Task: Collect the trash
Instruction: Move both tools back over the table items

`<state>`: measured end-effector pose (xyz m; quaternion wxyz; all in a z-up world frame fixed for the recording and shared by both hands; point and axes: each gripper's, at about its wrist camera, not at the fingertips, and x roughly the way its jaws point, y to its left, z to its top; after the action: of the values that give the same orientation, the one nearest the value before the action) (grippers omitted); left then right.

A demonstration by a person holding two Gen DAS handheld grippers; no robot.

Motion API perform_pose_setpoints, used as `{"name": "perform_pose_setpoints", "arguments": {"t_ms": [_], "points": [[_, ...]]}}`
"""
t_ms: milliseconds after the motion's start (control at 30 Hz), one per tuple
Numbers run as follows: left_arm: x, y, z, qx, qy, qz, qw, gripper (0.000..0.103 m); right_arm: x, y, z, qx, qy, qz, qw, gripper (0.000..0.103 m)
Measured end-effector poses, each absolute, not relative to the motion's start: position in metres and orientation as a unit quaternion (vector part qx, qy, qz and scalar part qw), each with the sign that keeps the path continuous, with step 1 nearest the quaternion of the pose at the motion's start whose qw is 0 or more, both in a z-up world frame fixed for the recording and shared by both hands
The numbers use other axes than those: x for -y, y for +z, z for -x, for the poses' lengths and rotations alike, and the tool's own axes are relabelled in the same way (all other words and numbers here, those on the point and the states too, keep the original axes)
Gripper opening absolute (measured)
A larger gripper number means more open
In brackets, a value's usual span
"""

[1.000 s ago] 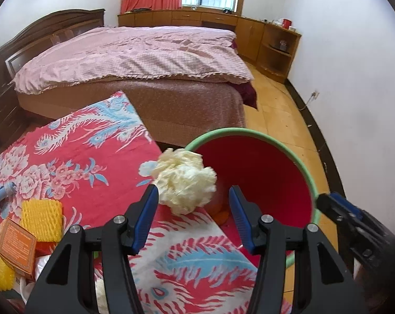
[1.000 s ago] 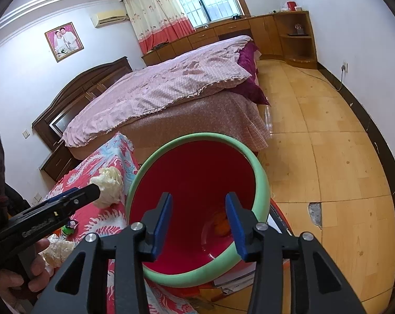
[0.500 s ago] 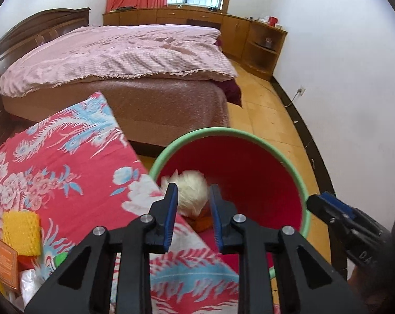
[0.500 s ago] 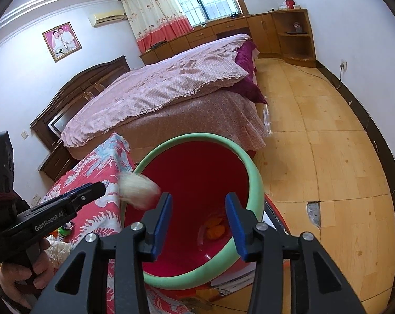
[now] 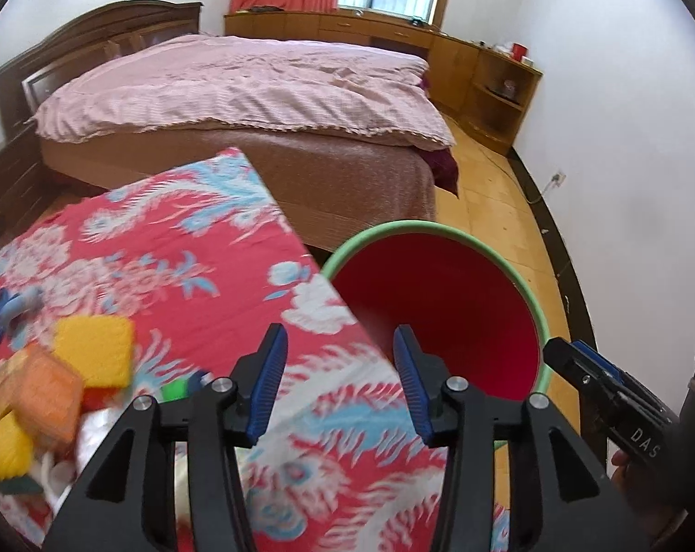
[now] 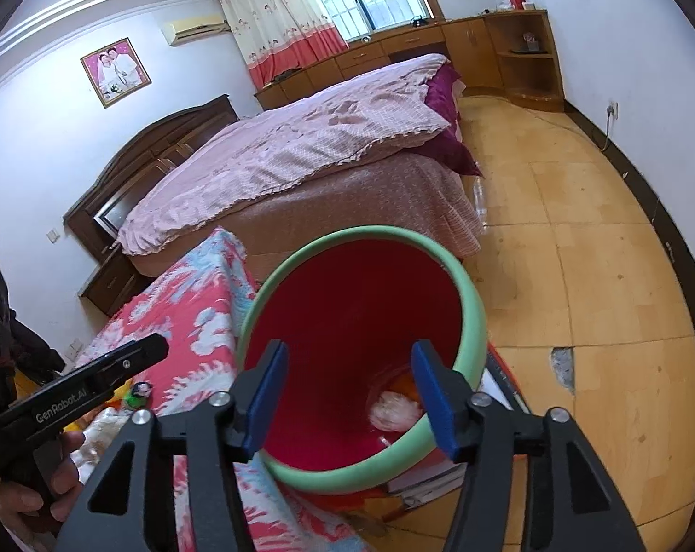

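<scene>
Trash is in two places: a white crumpled wad (image 6: 396,411) lies at the bottom of the red bin (image 6: 347,322) with something orange beside it, and a heap of leftovers (image 5: 48,382) sits at the near left of the surface (image 5: 163,248).

The left tool (image 5: 338,377) hangs with its blue pads spread wide and nothing between them, over the edge of the surface where the flowered red cloth meets the bin. In the right wrist view it shows as a black body gripped by a hand at the lower left, pointing toward the bin. The right tool (image 6: 347,391) is likewise parted and empty, aimed straight down into the bin's mouth; its near pad overlaps the green rim (image 6: 474,322) in the picture, though whether it touches cannot be told. From its pose it seems to be there to steady or guard the bin while the other tool fetches.

The bin stands on the floor (image 6: 600,276) hard against the edge of the surface, probably so that things can be carried or pushed across with little travel. The heap on the surface holds yellow foam netting (image 5: 94,349), an orange packet (image 5: 48,391), a small green piece (image 5: 175,388) and some white scraps, all blurred. A blue item (image 5: 14,306) lies farther left.

Beyond them stand the bed (image 5: 237,92) with its pink cover, wooden cabinets (image 5: 485,78) and the window. By this layout the collecting looks partly done, and the heap is the likely next target for the left tool.
</scene>
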<state>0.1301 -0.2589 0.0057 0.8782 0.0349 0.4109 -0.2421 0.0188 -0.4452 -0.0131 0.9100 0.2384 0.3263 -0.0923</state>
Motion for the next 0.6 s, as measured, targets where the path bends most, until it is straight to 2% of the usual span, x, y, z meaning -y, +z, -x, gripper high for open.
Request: {"name": "perform_pose_setpoints", "arguments": {"t_ms": [600], "points": [[0.140,0.044,-0.092,-0.382,-0.162,0.022,0.909,0.052,0.369,0.018,-0.005,-0.330,-0.027,-0.212,0.920,0.065]]}}
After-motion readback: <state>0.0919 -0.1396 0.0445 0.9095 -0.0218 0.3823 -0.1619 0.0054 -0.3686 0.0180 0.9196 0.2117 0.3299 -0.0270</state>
